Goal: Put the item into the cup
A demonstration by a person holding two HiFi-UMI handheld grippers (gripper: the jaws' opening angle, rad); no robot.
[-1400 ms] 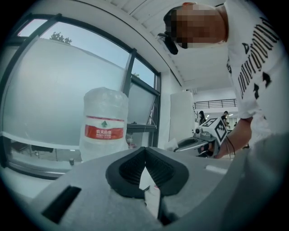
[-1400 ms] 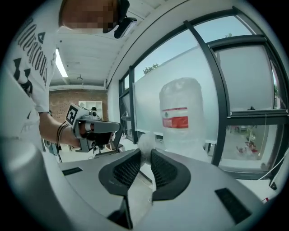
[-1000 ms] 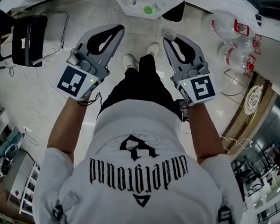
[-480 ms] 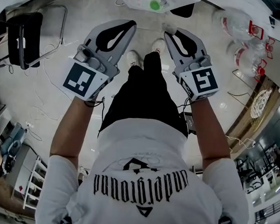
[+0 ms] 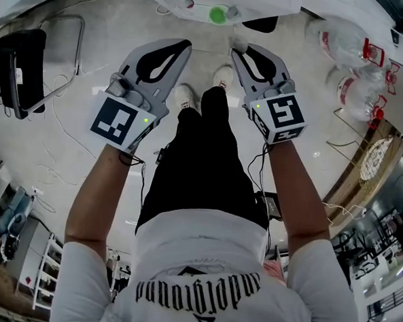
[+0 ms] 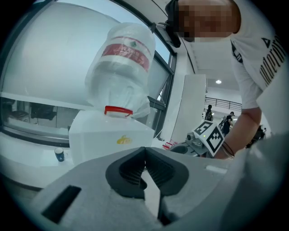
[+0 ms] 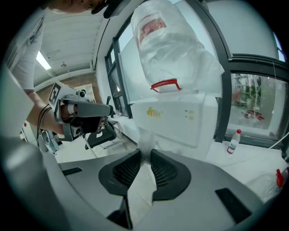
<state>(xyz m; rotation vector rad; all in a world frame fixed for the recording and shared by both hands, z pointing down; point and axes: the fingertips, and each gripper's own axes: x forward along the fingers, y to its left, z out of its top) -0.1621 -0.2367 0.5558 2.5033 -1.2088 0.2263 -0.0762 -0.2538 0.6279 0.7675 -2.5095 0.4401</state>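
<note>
I hold both grippers out in front of me above the floor. My right gripper (image 5: 239,50) is shut on a small translucent whitish item (image 7: 145,140) that sticks out past its tips. The same item shows at the jaw tips in the head view (image 5: 238,41). My left gripper (image 5: 183,47) is shut with nothing in it, its pads meeting at the tip (image 6: 145,151). A small blue cup (image 6: 59,154) stands on a white counter left of a white water dispenser (image 6: 110,137). The dispenser carries an upturned, plastic-wrapped bottle (image 6: 121,67).
The dispenser (image 7: 178,115) fills the space straight ahead of both grippers. A small red-capped bottle (image 7: 233,141) stands on the ledge to its right. A black chair (image 5: 24,61) is on the left and two big water jugs (image 5: 354,64) lie on the right.
Both grippers stay side by side with the same grips. The head view has tipped, so my torso sits lower in it and the dispenser's edge has slid along the top.
</note>
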